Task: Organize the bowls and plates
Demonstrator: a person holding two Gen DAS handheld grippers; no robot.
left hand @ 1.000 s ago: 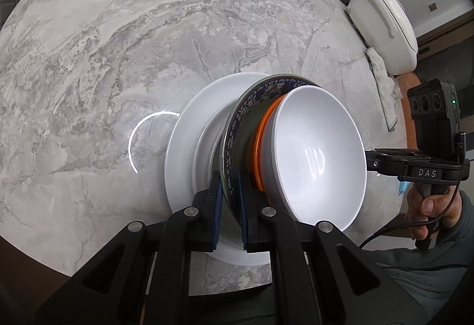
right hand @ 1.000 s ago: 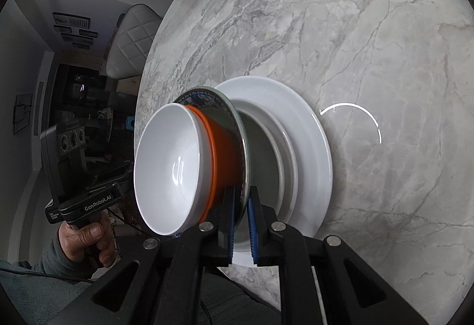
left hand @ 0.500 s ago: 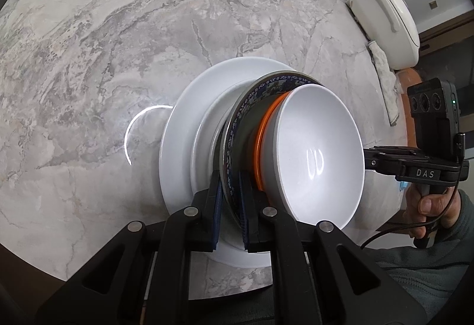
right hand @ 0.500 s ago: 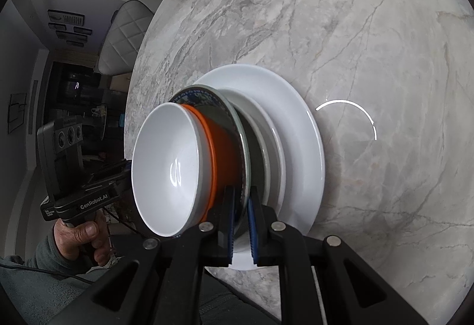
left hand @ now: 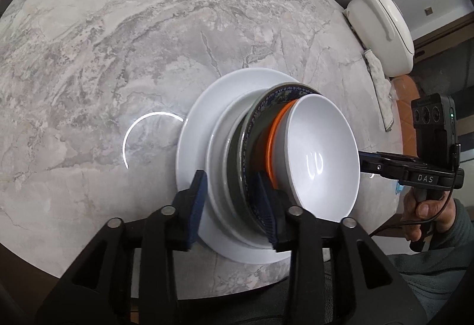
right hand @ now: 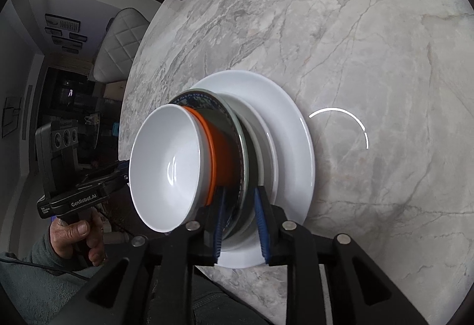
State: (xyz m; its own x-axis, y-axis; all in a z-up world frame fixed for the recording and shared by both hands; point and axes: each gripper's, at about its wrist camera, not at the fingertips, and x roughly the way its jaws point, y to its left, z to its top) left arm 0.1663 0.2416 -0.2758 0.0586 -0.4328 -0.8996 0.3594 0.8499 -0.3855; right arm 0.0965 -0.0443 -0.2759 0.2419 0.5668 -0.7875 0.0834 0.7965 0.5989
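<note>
You are parting both claws, left [left hand: 234, 206] and right [right hand: 240, 221], off the blue plate [left hand: 251, 165], nested on the white plate [left hand: 192, 153]; stacking looks finished.

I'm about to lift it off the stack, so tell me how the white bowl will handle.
Probably slippery: the white bowl is glossy, with a sharp glare spot. Likely stiff and chippable; it looks like glazed ceramic. It nests in the orange bowl, so a sideways push may drag both rather than free it.

Glossy ceramic white bowl [left hand: 321, 157], polished marble table [left hand: 118, 58]
</note>
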